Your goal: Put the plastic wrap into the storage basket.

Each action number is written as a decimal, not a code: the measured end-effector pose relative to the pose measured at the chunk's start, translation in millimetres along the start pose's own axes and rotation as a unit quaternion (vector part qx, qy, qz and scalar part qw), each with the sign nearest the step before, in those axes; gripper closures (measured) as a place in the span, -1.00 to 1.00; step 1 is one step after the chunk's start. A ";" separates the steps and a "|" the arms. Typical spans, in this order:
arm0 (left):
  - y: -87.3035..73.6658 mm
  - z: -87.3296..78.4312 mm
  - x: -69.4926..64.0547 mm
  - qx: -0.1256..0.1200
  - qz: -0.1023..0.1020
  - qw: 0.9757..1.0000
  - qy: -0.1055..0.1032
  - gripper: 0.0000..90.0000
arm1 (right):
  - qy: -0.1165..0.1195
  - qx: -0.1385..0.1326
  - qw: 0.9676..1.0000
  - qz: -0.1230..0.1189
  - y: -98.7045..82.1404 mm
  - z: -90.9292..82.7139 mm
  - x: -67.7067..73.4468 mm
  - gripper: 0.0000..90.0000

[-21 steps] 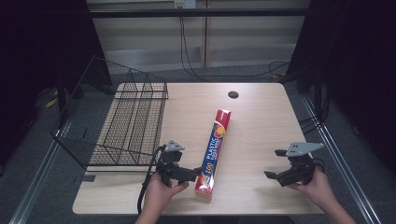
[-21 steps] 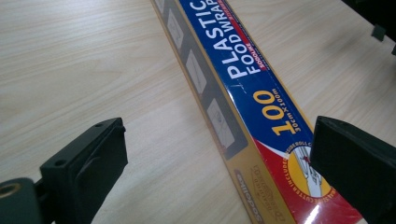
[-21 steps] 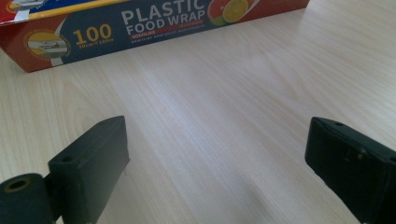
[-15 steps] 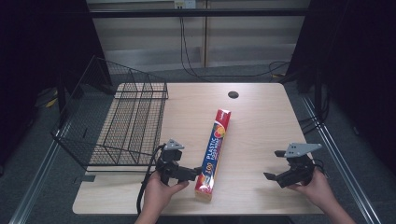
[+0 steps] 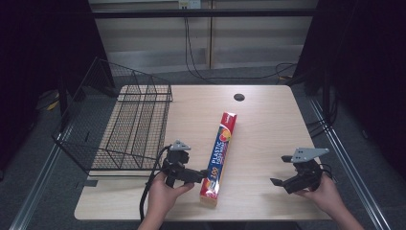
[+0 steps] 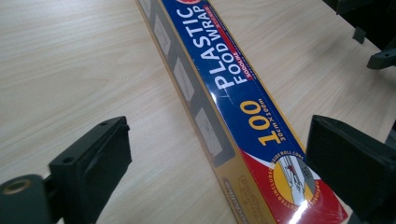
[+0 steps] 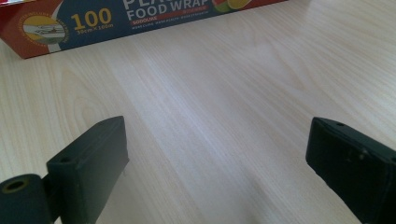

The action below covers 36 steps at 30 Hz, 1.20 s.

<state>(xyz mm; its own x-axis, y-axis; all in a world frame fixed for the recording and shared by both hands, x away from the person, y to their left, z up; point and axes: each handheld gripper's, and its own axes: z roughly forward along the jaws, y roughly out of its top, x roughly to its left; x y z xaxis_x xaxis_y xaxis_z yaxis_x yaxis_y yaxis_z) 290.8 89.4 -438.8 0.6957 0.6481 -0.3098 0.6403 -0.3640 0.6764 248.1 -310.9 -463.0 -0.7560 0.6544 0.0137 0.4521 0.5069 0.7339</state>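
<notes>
A long blue, red and yellow box of plastic food wrap (image 5: 219,157) lies lengthwise in the middle of the wooden table (image 5: 268,120). My left gripper (image 5: 197,177) is open at the box's near end, and in the left gripper view the box (image 6: 233,107) passes between its wide jaws without touching them. My right gripper (image 5: 280,182) is open near the table's front right, well apart from the box. In the right gripper view the box (image 7: 140,14) lies across the top and bare wood shows between the jaws.
A black wire basket (image 5: 129,129) stands on the table's left side, its far wall tilted outward. A dark round hole (image 5: 239,97) sits near the table's far edge. Cables hang behind the table. Bare tabletop lies between the box and my right gripper.
</notes>
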 end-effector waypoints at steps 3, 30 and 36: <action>3.3 1.2 0.5 0.005 -0.002 1.000 0.003 -0.84 | -0.002 -0.001 1.000 -0.002 0.1 -0.6 0.0 -0.87; 47.8 24.2 -3.3 0.021 -0.020 0.999 0.032 -0.73 | -0.004 -0.001 1.000 -0.002 0.7 -0.4 -2.1 -0.86; 53.3 30.2 -9.5 0.016 -0.013 0.998 0.051 -0.67 | -0.005 0.000 1.000 -0.004 0.7 -0.2 -2.0 -0.86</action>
<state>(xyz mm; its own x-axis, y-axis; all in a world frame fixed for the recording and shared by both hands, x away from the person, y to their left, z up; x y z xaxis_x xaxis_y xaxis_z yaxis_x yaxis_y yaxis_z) 328.2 43.6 -420.0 0.6421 0.7226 -0.2560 0.6695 -0.3660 0.6464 249.8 -312.1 -462.4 -0.7544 0.6564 0.0008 0.4460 0.5117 0.7343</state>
